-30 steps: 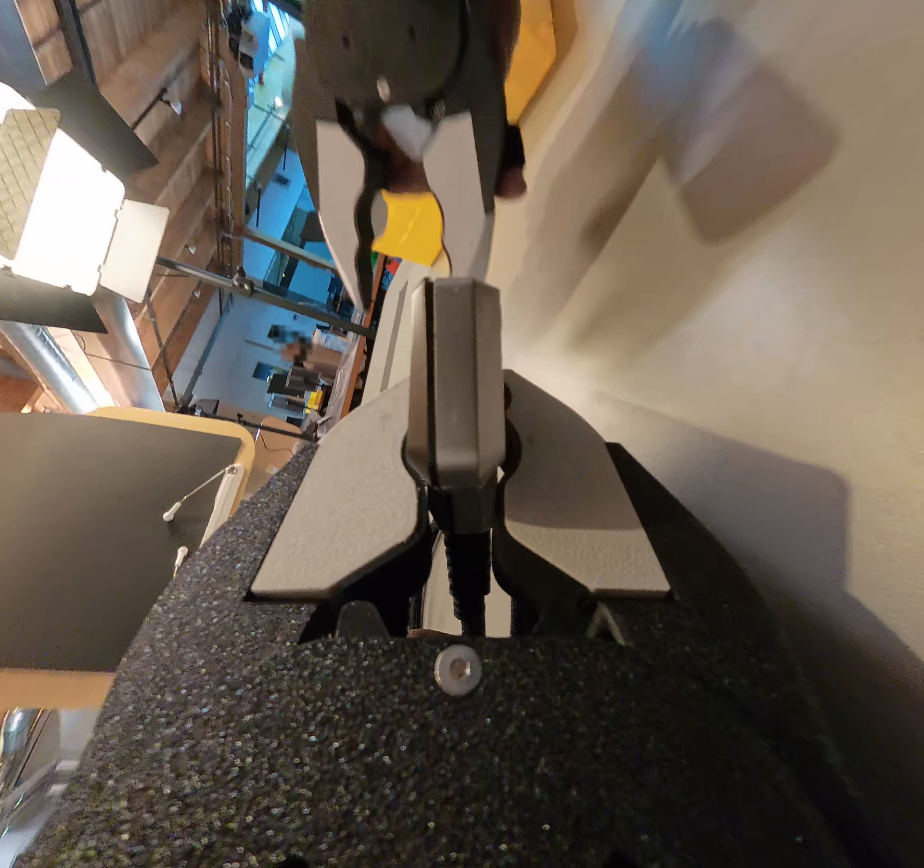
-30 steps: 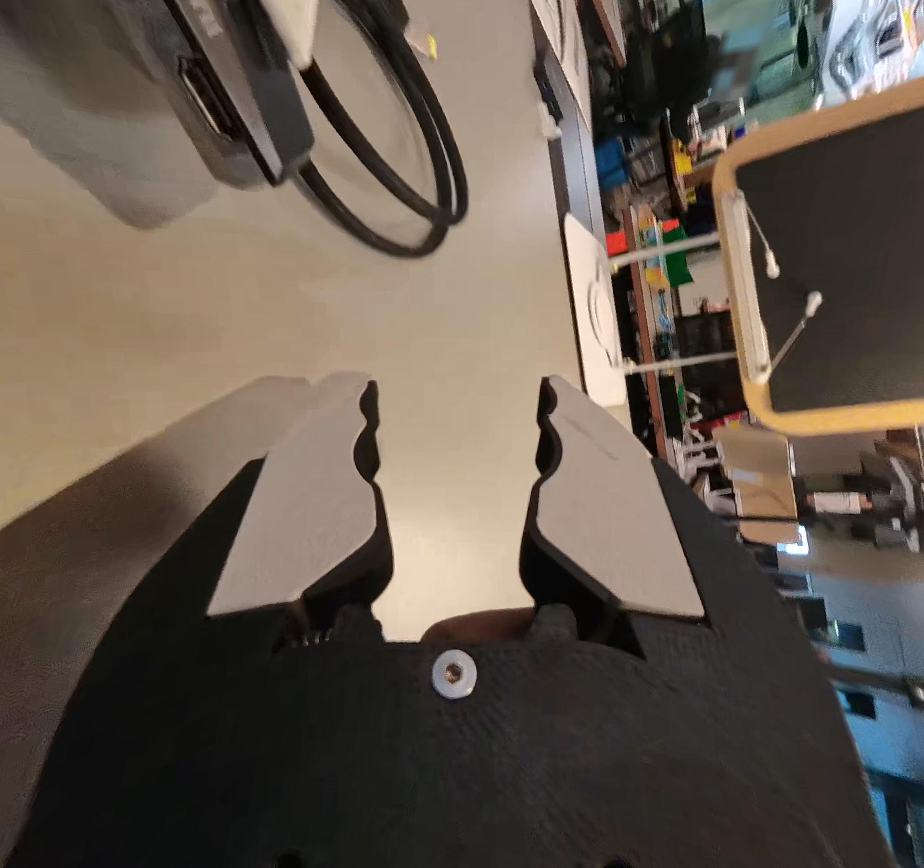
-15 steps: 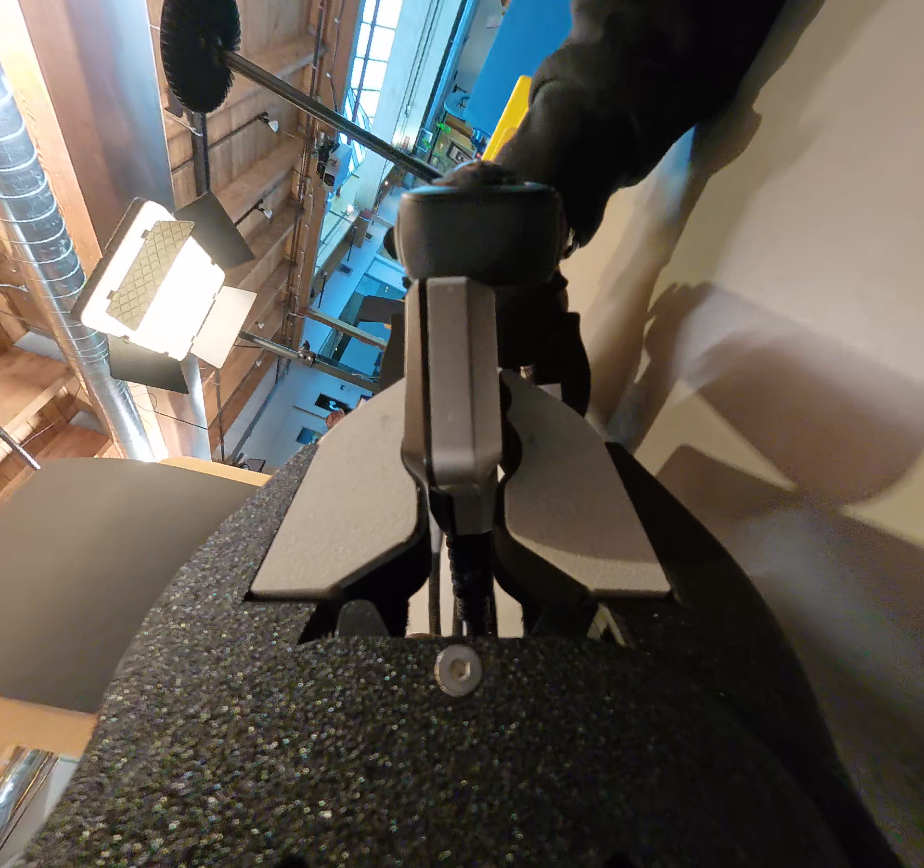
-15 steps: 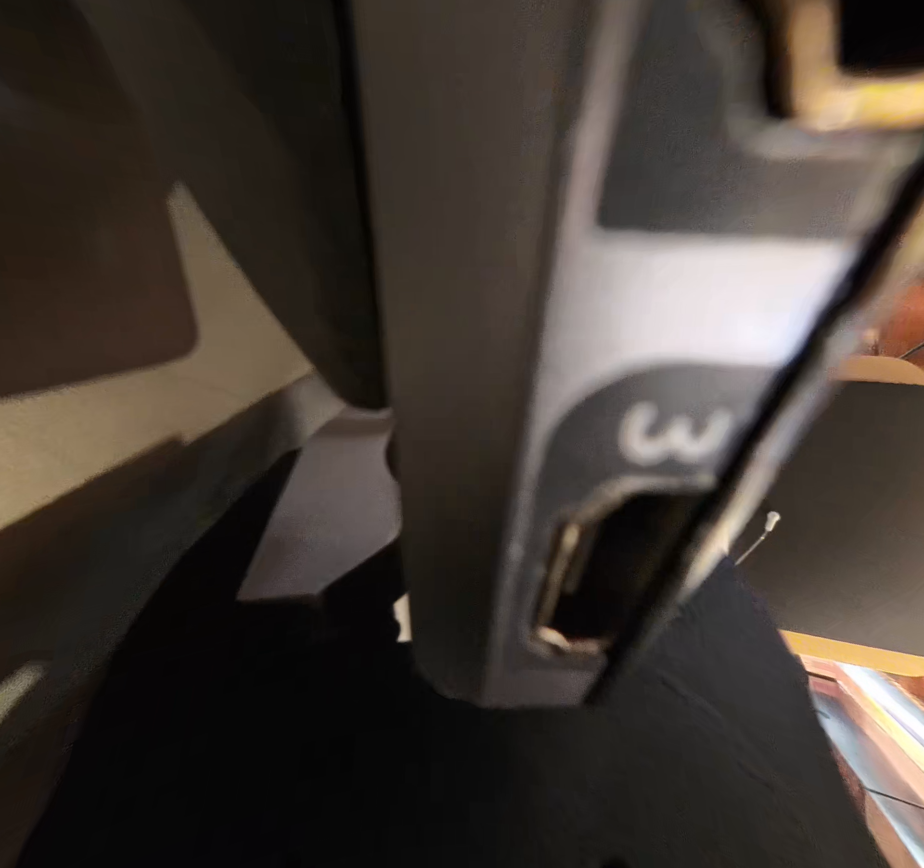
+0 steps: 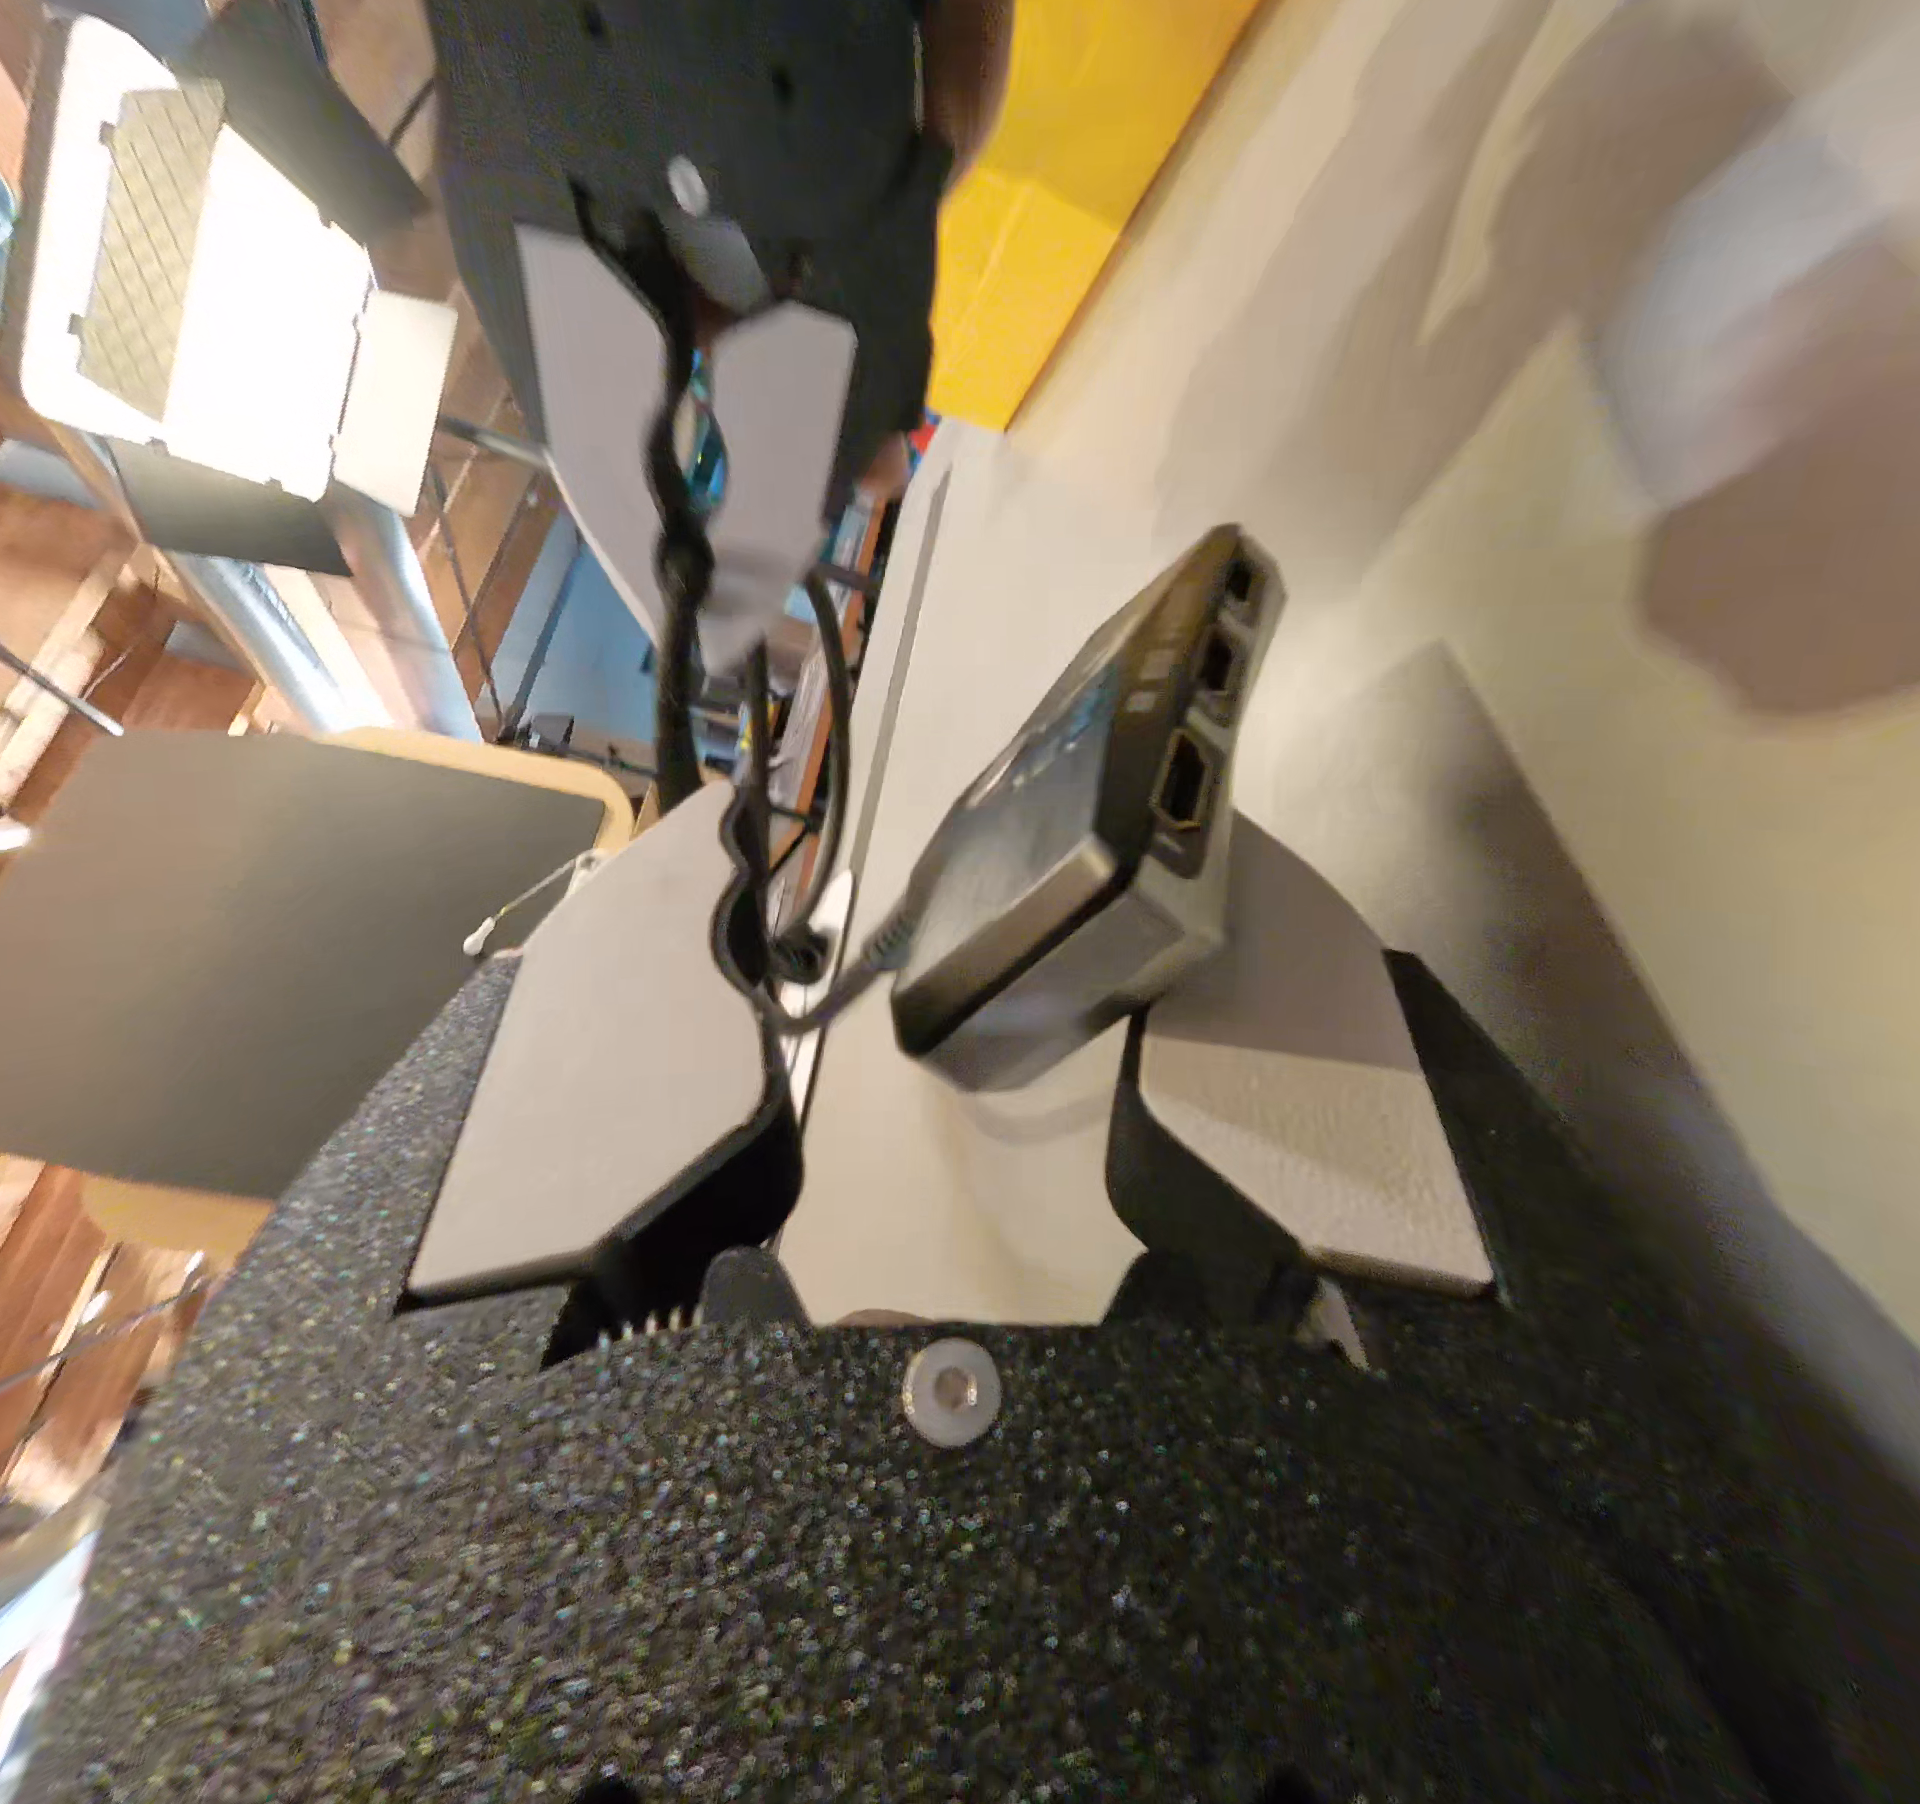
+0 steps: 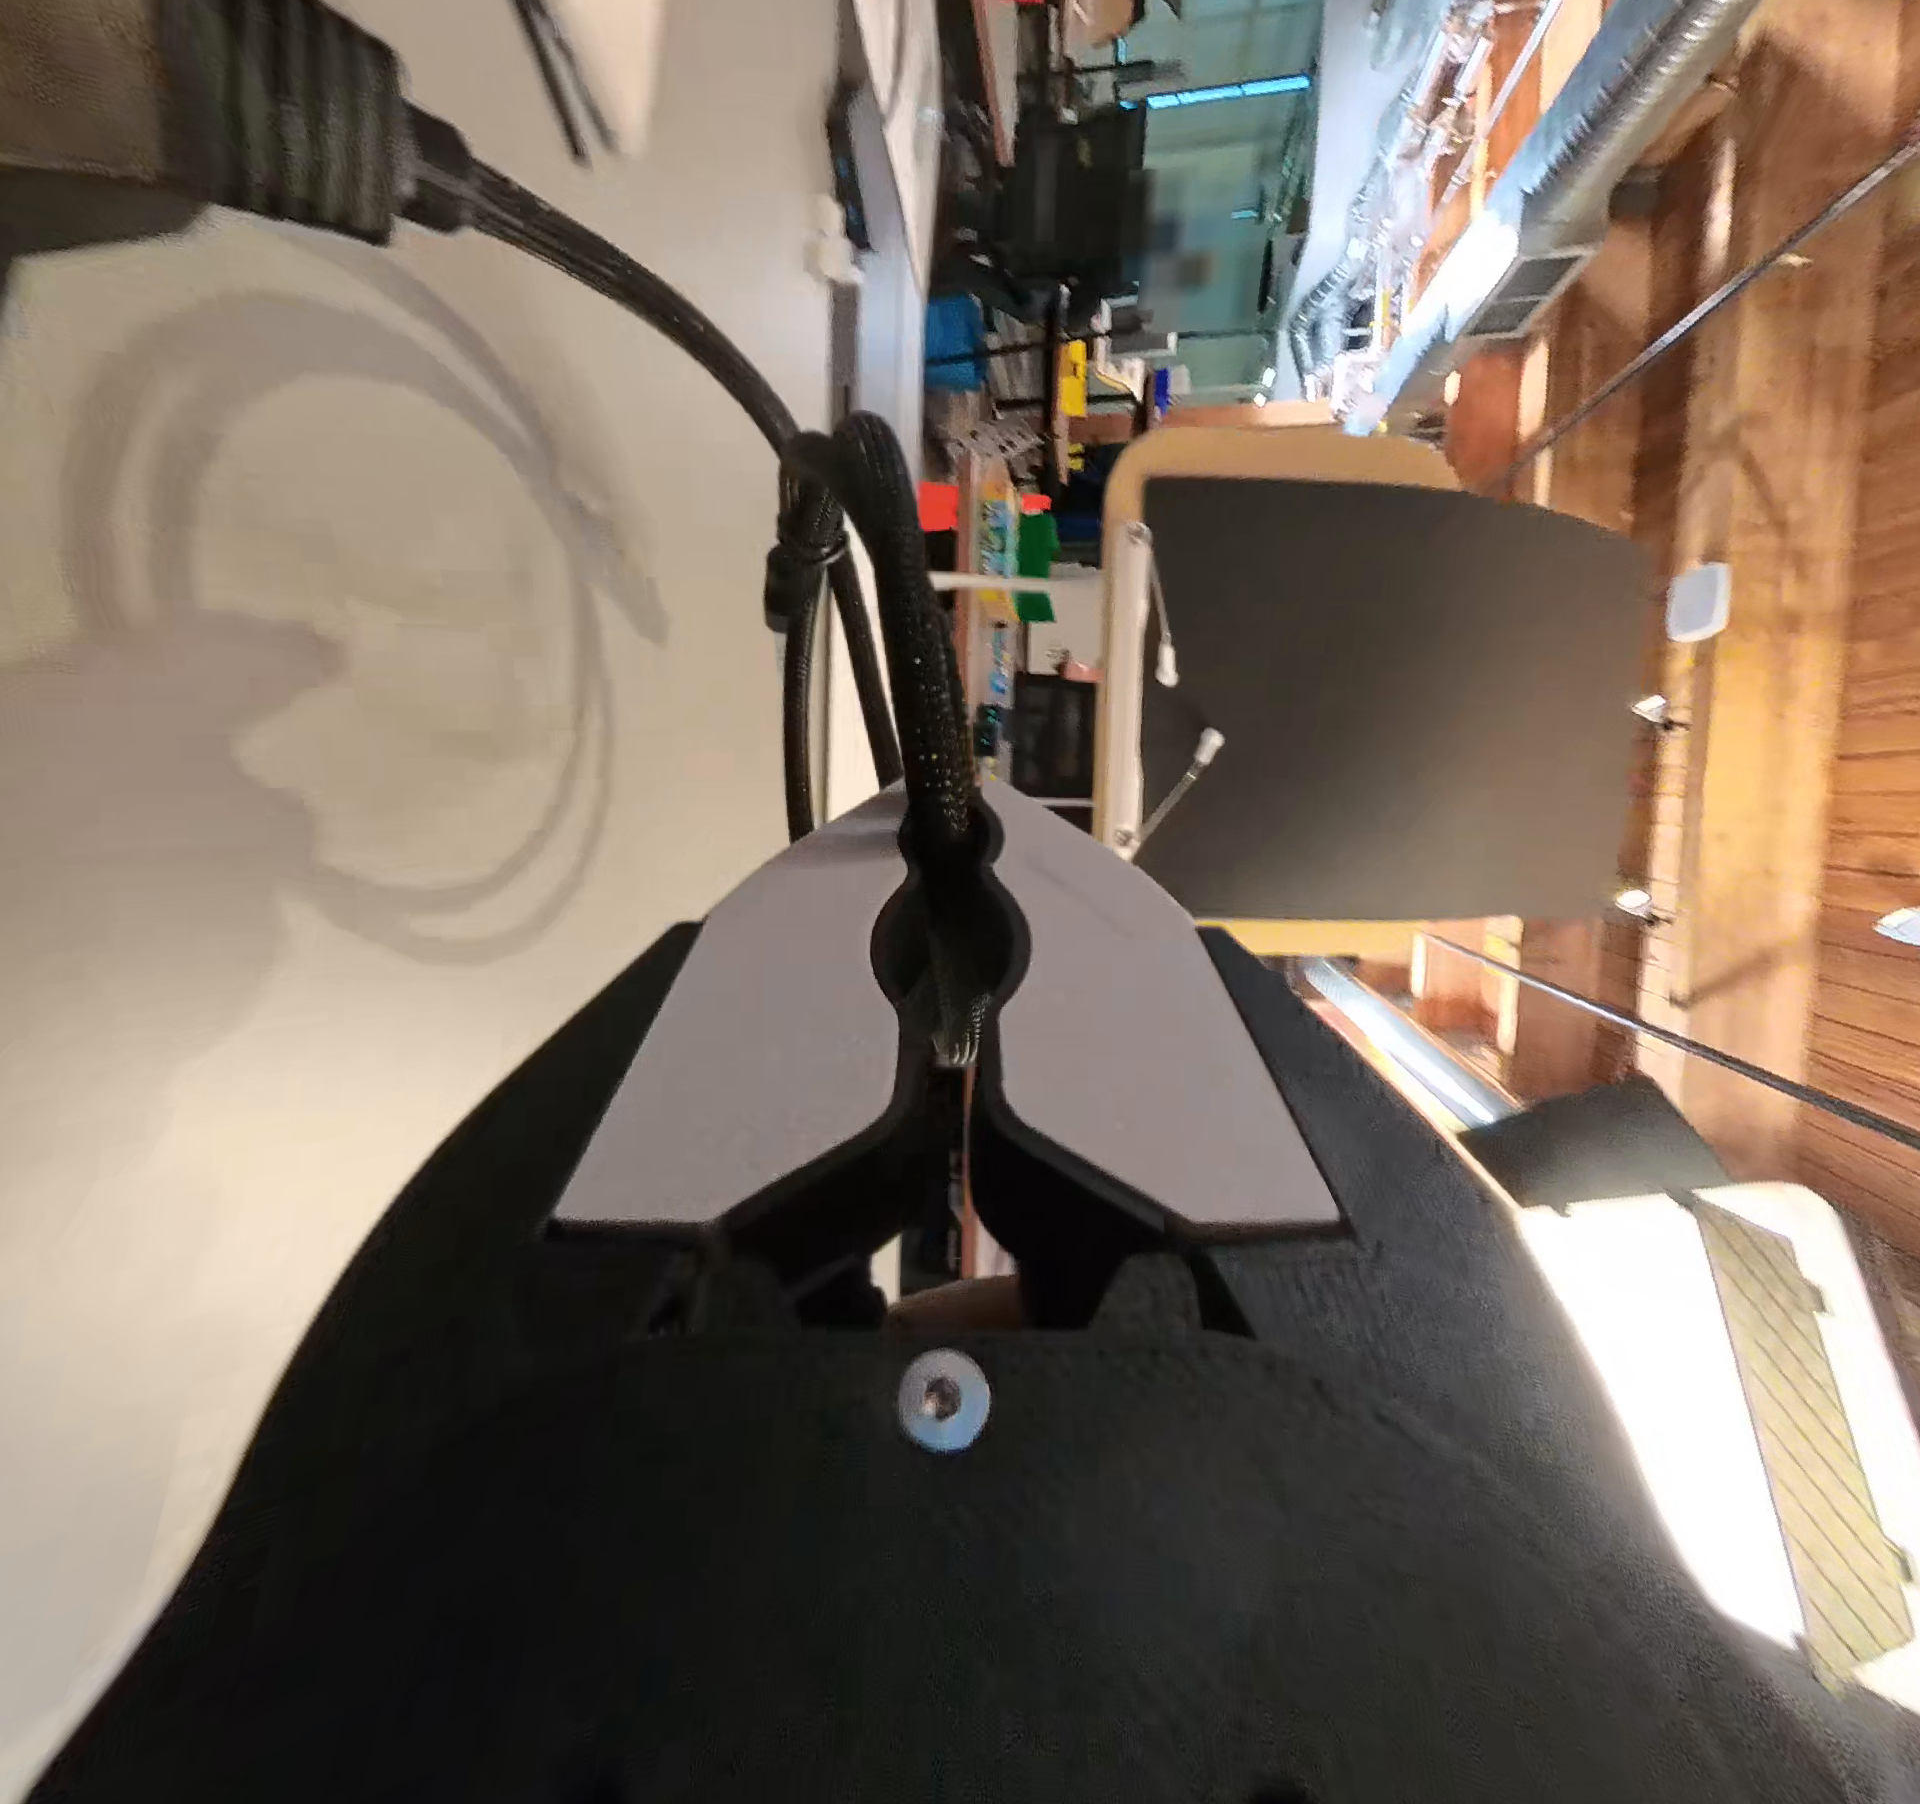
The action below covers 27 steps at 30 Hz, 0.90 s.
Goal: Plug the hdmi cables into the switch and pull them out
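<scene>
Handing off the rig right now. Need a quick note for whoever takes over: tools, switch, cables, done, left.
Left tool: open, gripping nothing. The switch sits loose between its fingers, against the right one, over the table.
Right tool: shut on the black braided cable, on the cord.
Done: the ports in view are empty; past cycles cannot be told.
Left: regrip switch, plug cable in, pull out.
</scene>
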Motion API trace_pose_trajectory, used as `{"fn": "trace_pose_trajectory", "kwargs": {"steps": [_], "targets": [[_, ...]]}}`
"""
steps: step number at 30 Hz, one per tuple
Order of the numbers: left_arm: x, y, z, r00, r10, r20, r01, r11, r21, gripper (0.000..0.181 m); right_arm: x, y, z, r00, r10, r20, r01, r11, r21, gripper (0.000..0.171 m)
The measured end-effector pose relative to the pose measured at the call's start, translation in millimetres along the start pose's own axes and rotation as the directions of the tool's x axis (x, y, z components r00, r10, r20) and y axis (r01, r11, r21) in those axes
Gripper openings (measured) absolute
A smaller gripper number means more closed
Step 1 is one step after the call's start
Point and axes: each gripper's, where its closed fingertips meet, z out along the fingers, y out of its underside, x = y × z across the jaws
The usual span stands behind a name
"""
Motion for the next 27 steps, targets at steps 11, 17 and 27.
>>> {"fn": "trace_pose_trajectory", "kwargs": {"steps": [11,17,27], "targets": [[-21.4,35.9,2.9,0.980,-0.177,0.093,0.189,0.972,-0.137,0.073,115.3,80.3,-61.3,0.975,-0.049,-0.215,0.006,0.980,-0.197,0.003],[-18.7,44.9,3.4,0.961,-0.267,0.071,0.275,0.949,-0.155,0.061,185.3,163.5,-110.4,0.937,-0.101,-0.333,-0.034,0.926,-0.376,0.003],[-11.0,45.0,5.2,0.964,-0.264,0.041,0.267,0.949,-0.170,0.057,240.1,305.6,-181.5,0.861,-0.115,-0.496,-0.257,0.743,-0.619,0.004]]}}
